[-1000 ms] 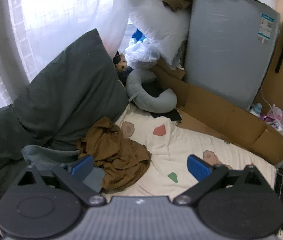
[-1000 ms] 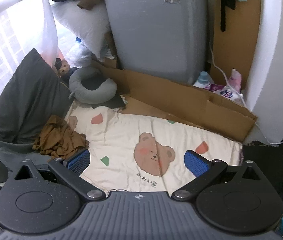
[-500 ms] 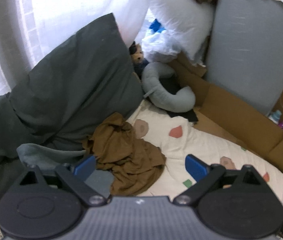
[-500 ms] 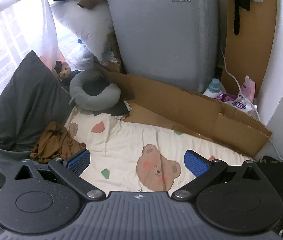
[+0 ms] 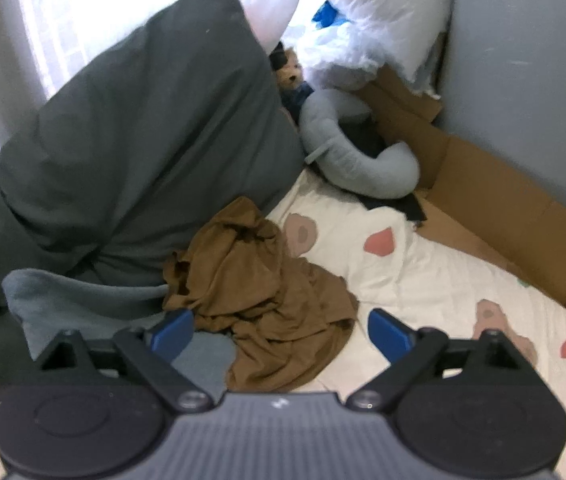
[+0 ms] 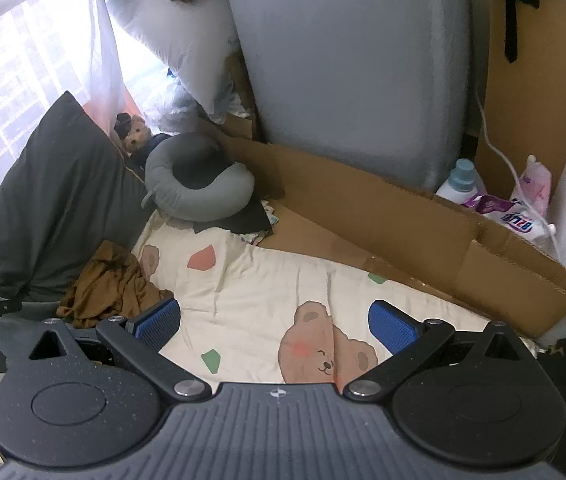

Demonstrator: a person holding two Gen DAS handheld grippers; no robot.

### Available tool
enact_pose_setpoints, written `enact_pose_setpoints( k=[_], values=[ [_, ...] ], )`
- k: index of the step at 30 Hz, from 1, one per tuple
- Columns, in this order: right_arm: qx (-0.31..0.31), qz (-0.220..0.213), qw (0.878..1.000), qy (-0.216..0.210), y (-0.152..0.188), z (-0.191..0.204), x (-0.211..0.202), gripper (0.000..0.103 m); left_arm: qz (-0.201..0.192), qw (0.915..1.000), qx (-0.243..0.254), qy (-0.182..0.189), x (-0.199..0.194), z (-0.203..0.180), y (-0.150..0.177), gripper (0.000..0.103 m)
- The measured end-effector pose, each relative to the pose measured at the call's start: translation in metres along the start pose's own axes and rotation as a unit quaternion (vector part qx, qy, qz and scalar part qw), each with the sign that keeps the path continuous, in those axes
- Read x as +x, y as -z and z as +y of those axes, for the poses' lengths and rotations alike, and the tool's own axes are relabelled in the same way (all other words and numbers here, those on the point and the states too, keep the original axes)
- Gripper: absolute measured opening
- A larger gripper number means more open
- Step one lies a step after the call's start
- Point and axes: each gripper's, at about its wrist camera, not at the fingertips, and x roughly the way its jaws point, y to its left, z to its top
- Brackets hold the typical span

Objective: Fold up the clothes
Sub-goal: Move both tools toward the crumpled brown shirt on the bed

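Note:
A crumpled brown garment (image 5: 259, 280) lies on the cream bear-print quilt (image 5: 443, 288), up against a dark grey pillow (image 5: 143, 140). My left gripper (image 5: 281, 330) hovers just above the garment's near edge. Its jaws are closing, the cloth lies below and between the blue pads, and neither pad presses on it. In the right wrist view the same garment (image 6: 111, 284) lies at the left. My right gripper (image 6: 275, 322) stands open over the bare quilt (image 6: 263, 292), beside the bear print, with nothing between its fingers.
A grey-blue cloth (image 5: 83, 300) lies left of the garment. A grey neck pillow (image 6: 199, 184) and a toy bear (image 6: 137, 136) sit at the back. Flattened cardboard (image 6: 403, 220) edges the quilt. Behind it stand a wrapped grey mattress (image 6: 355, 72) and detergent bottles (image 6: 463, 184).
The left gripper has come down and closer to the brown garment, and its pads stand slightly nearer together. The right gripper has moved forward over the quilt and stays open.

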Motion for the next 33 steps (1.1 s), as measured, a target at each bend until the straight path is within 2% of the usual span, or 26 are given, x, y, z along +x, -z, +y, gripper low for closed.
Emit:
enact_pose_setpoints(
  k=[4,8,13,21,25,33],
  values=[
    [0.015,-0.001,1.000,-0.016,0.005,-0.010,0.017,0.103,0.009,0.9999,-0.007,-0.005,0.026,0.004,0.010,0.092],
    [-0.005,-0.008,1.000,-0.017,0.008,-0.009,0.031,0.103,0.021,0.9997,-0.004,-0.012,0.052,0.004,0.022,0.092],
    [-0.010,0.008,1.000,-0.027,0.018,-0.010,0.058,0.103,0.029,0.9994,0.001,-0.020,0.078,0.006,0.037,0.092],
    [-0.039,0.040,0.997,-0.048,0.046,-0.007,0.095,0.103,0.048,0.9986,-0.006,-0.019,0.110,0.010,0.063,0.092],
    [-0.047,0.046,0.997,-0.044,0.062,-0.010,0.112,0.103,0.058,0.9981,-0.002,-0.022,0.128,0.007,0.079,0.092],
    [-0.020,0.062,0.997,-0.046,0.098,-0.026,0.141,0.103,0.071,0.9973,-0.016,-0.012,0.168,0.007,0.098,0.092]
  ],
)
